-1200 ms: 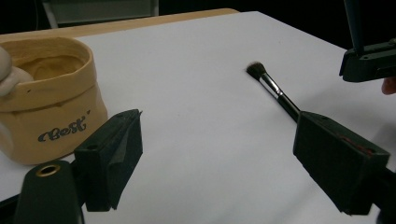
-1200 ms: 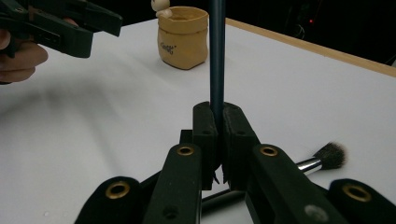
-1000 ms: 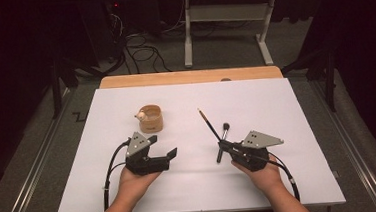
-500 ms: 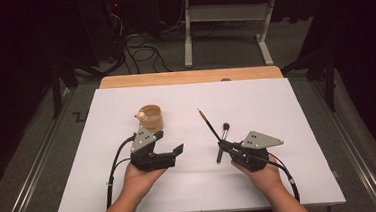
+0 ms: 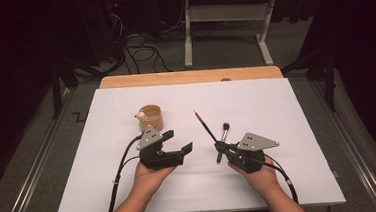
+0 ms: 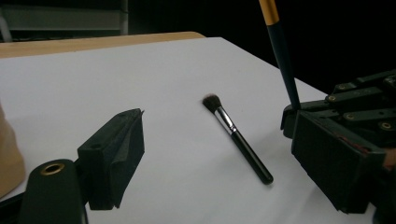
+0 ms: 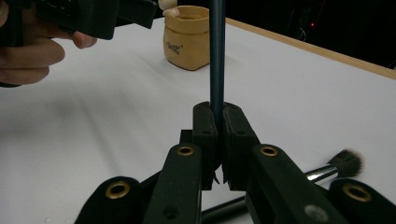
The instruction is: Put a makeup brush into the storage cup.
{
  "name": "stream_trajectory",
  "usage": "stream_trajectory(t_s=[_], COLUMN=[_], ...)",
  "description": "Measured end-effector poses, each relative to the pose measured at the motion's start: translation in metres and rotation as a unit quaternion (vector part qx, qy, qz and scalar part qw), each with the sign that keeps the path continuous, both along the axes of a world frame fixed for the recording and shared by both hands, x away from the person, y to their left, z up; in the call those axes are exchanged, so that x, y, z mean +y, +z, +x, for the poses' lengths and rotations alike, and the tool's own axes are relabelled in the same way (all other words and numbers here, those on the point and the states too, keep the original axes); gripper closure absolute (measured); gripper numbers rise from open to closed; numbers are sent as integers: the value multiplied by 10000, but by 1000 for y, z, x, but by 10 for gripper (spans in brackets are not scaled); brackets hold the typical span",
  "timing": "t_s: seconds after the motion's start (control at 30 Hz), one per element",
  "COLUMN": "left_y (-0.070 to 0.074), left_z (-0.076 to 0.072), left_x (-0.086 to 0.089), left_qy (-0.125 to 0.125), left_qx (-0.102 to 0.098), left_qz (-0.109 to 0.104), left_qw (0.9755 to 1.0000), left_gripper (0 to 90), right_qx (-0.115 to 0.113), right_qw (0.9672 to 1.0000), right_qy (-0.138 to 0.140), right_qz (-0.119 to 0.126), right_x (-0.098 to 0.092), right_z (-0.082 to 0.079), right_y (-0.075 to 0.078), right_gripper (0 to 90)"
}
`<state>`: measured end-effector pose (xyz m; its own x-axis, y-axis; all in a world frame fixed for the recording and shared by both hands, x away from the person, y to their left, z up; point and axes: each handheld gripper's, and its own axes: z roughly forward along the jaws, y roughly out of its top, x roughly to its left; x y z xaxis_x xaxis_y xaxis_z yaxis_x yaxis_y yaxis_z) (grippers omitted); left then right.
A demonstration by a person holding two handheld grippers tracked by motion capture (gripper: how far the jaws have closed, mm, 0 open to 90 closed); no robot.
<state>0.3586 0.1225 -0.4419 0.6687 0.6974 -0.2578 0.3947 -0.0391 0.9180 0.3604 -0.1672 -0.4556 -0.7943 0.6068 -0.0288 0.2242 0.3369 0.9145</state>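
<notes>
A white table [image 5: 131, 190] with a wooden back edge, in a dark room.

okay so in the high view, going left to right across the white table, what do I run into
Small tan pot → left gripper, jaws apart with nothing between them → thin brush, clamped in the right gripper → makeup brush lying flat on the table. The two brushes sit close together, so their order is tight.

A white sheet [image 5: 286, 109] is spread over a wooden table [image 5: 189, 77], whose bare edge is seen beyond the hand-held grippers; past it, a dim grey floor [image 5: 232, 48] is strewn with black cables [image 5: 136, 44]. A white desk frame [image 5: 225, 18] is set farther back; metal rails [image 5: 25, 172] are laid along both sides.
</notes>
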Motion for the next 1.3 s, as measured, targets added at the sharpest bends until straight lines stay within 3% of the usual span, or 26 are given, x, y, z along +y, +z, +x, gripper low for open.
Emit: stream_trajectory(t_s=[0.2,0.47,0.8,1.3], left_y=[2,5,1,-2], left_z=[3,-1,-3,-2], left_x=[2,5,0,5], left_qy=[-13,-153,-315,-324], left_qx=[-3,2,119,306], left_qz=[-243,-364,-521,-895], left_qw=[9997,9992,9981,9950], left_gripper=[191,193,214,254], right_qx=[-10,-33,-37,-11], right_qw=[10000,9998,9995,9991], right_qy=[65,215,316,417], right_qz=[20,43,-19,-58], right_x=[14,34,34,35], right_z=[-2,-5,-9,-11], right_y=[0,-2,-3,-6], right_gripper=[870,870,870,870])
